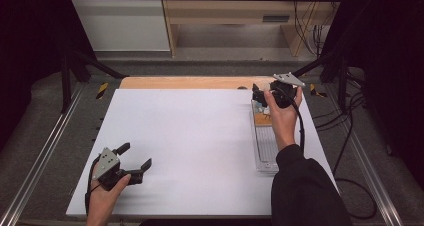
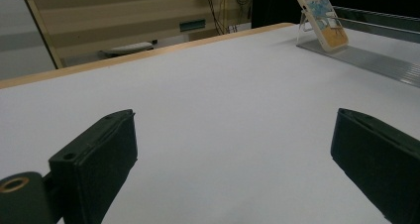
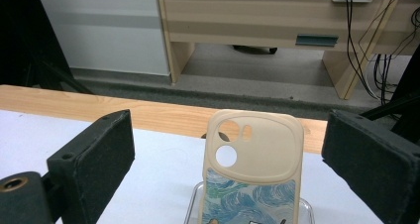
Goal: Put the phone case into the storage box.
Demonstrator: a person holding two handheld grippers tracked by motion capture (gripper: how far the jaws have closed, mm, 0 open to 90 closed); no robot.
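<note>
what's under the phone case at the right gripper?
The phone case stands upright in a clear stand on a long ribbed clear tray. The right gripper is open around it. Its foot in the stand is cut off.

No readable text, label, brand, number or sign found in any view. Phone case [image 3: 253, 174] carried printed picture only, blue swirls over orange band, no lettering made out. Drawer front [image 3: 317, 39] on wooden cabinet bore small blue-grey plate, too blurred to read. Yellow-black hazard stripes [image 1: 102, 90] marked frame beside table, no wording.
</note>
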